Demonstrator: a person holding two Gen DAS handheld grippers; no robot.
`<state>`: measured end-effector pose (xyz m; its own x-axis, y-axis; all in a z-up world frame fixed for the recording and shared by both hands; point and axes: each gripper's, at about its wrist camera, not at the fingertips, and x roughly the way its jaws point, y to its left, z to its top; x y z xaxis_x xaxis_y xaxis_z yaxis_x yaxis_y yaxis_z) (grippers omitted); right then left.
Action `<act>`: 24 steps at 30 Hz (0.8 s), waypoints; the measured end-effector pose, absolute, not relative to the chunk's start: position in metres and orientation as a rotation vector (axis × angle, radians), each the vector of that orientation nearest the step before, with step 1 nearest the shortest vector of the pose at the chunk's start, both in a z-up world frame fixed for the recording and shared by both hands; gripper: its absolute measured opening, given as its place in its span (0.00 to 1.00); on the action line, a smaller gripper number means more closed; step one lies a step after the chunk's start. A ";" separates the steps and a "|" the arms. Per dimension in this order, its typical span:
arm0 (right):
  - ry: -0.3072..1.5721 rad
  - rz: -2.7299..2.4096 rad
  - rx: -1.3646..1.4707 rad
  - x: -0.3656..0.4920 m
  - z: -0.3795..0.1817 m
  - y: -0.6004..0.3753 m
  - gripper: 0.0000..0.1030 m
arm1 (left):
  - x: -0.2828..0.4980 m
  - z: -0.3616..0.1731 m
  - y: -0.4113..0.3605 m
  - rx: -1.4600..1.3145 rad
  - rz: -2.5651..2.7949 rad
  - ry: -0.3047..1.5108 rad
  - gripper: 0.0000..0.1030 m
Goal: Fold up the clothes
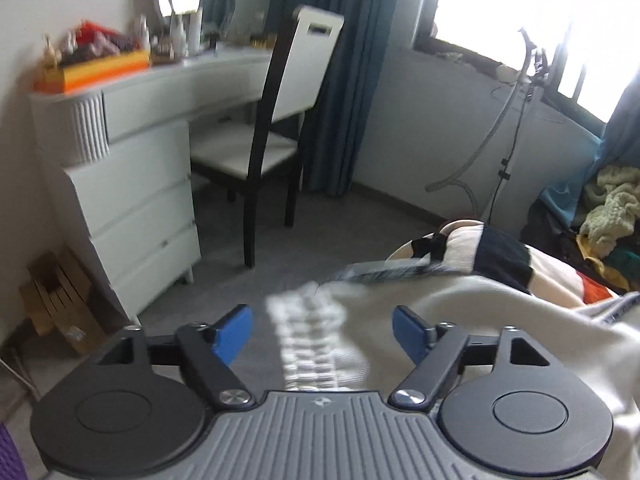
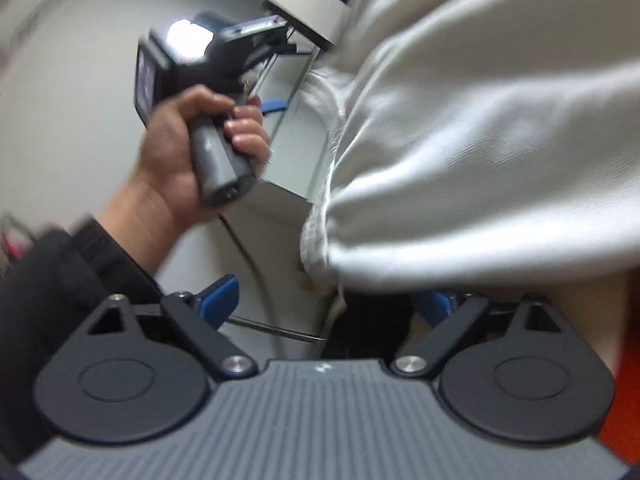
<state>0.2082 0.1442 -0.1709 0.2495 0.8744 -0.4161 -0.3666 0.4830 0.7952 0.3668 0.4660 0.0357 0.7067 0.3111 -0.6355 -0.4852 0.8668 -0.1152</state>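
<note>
We see the left gripper with its blue pads spread wide, released and clasping nothing; the ribbed hem of the cream garment hangs blurred in the gap between the fingers, and we cannot tell whether it touches either pad. The rest of that cream garment spreads to the right and below the gripper, over a bed with a cream and black striped cover. Beyond it stand a white dresser, a dark-framed chair and blue curtains. In the right wrist view the right gripper is also wide apart and released, its left pad in plain sight and the right one mostly hidden behind the cream fabric, which hangs in a bunched fold just above it. There we also see the person's left hand gripping the handle of the other device
</note>
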 end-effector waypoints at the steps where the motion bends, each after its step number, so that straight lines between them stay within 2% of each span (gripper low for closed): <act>1: 0.944 0.916 0.579 0.200 -0.160 0.140 0.91 | 0.354 0.042 0.460 -0.277 0.436 0.639 0.80; 4: 0.817 0.874 0.509 0.164 -0.140 0.107 0.91 | 0.317 0.061 0.431 -0.255 0.395 0.602 0.83; 9: 0.649 0.774 0.430 0.124 -0.097 0.047 0.91 | 0.254 0.092 0.372 -0.193 0.317 0.552 0.84; 15: 0.439 0.578 0.317 0.081 -0.071 -0.058 0.91 | 0.192 0.117 0.275 -0.106 0.170 0.500 0.84; 24: 0.308 0.357 0.253 0.052 -0.055 -0.161 0.91 | 0.139 0.113 0.158 -0.114 -0.007 0.472 0.85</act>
<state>0.0519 -0.1605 -0.0552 0.8914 0.3787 -0.2491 -0.3026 0.9063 0.2952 0.1386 0.1582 0.1131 0.8908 -0.0327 -0.4532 -0.0199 0.9936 -0.1109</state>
